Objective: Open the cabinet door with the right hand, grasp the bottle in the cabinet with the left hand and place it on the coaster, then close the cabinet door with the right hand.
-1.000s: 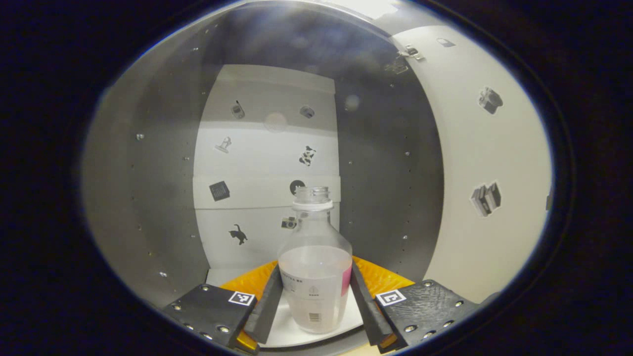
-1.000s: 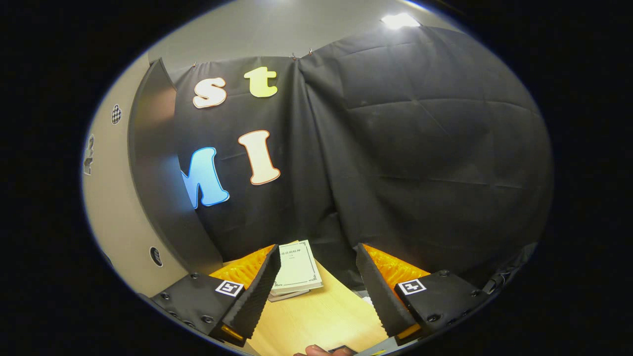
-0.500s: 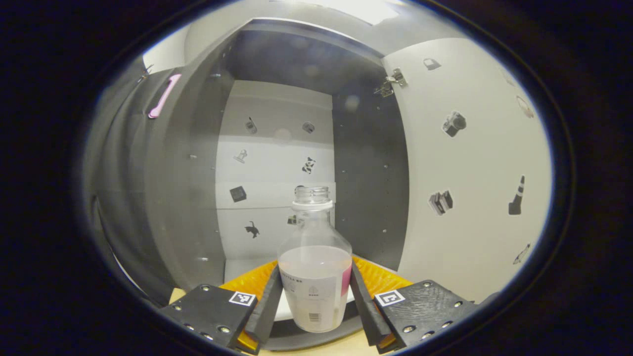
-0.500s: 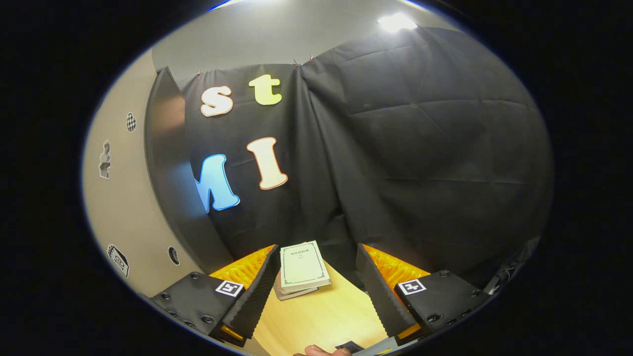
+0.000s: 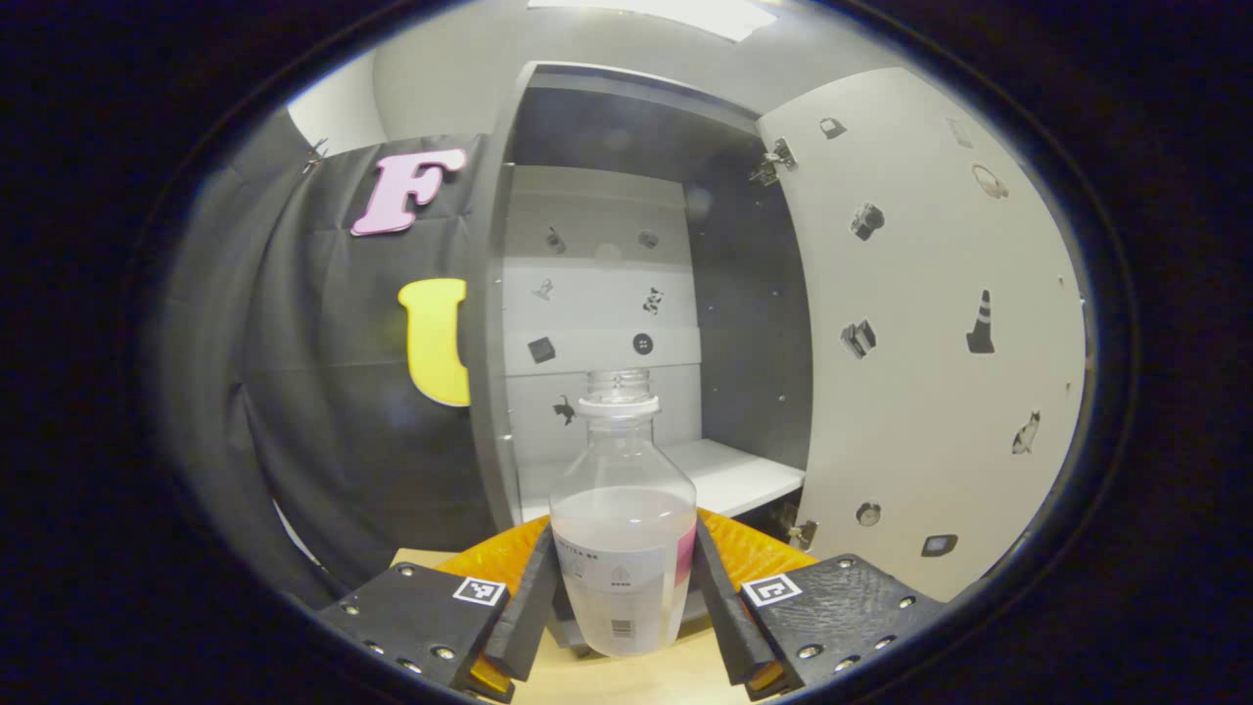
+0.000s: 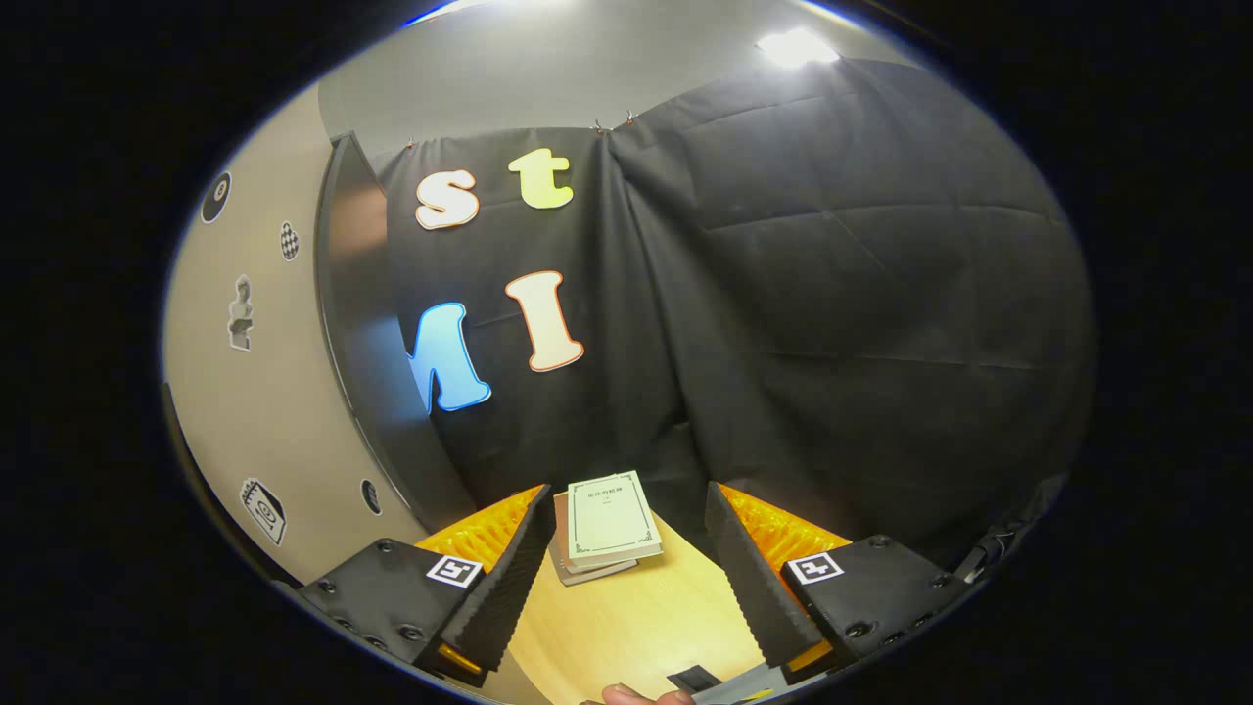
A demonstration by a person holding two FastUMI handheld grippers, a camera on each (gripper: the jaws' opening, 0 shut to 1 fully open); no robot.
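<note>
— What colours are in front of me?
— My clear bottle (image 5: 624, 529) has a white-and-pink label; my fingers (image 5: 524, 612) are black, backed orange.
— The cabinet door (image 5: 930, 323)?
— Pale, dotted with small dark stickers.

No wording can be read anywhere. The clear glass bottle (image 5: 624, 529) carries a white and pink paper label with a barcode, its print too small to make out. The pale green booklet (image 6: 614, 517) on the light wooden counter (image 6: 636, 627) has a framed title line, also illegible.
</note>
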